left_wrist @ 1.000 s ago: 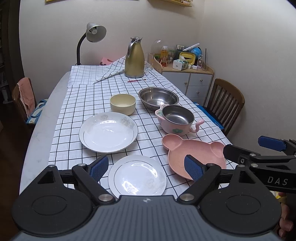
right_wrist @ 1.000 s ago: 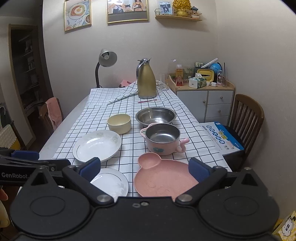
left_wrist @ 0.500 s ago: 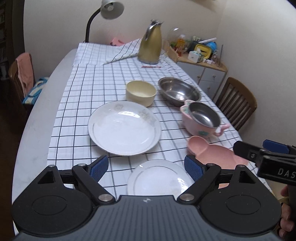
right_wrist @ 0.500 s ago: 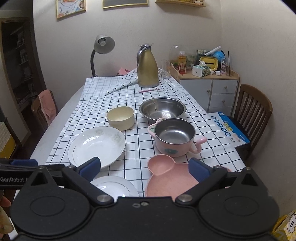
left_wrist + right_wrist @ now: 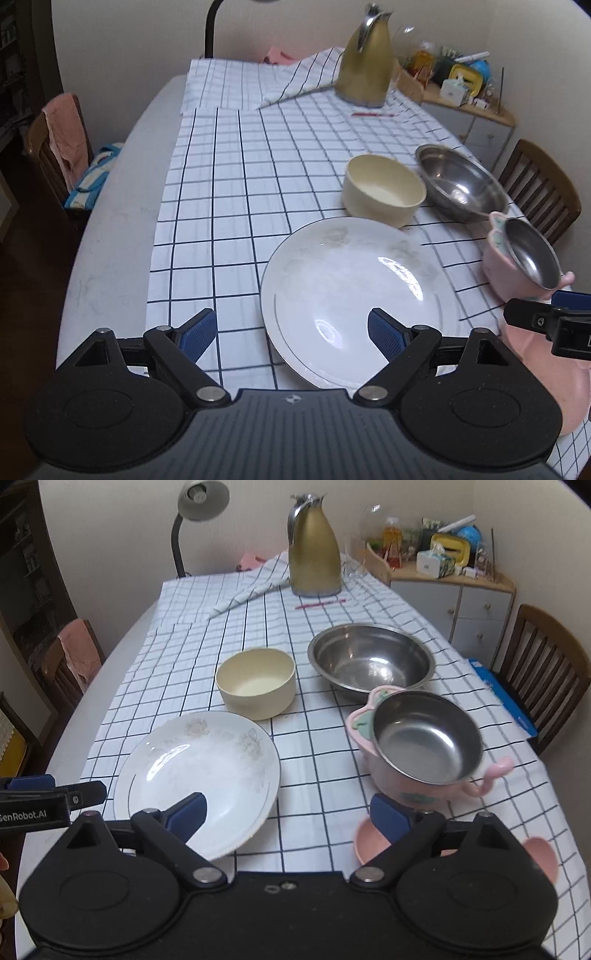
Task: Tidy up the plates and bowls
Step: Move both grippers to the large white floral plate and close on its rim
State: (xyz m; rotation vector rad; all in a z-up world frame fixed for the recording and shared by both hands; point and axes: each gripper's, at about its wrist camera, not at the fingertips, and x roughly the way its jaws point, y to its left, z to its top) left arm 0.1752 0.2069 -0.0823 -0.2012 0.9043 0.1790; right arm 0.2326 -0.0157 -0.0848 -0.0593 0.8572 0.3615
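Over the checked tablecloth (image 5: 325,738), both empty grippers are now hanging closer to the large white ceramic plate (image 5: 354,291), the left gripper (image 5: 291,334) gaping wide, the right gripper (image 5: 288,812) closing slightly beside the pink steel-lined bowl (image 5: 424,746), so stacking is likely starting

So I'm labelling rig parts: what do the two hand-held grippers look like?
The left gripper and the right gripper look alike: a matte black body, two round hubs, silver pivot screws, angular black fingers tipped with ribbed blue pads. The left one's side reads "GenRobot.AI" in white. No cables or sleeves show.
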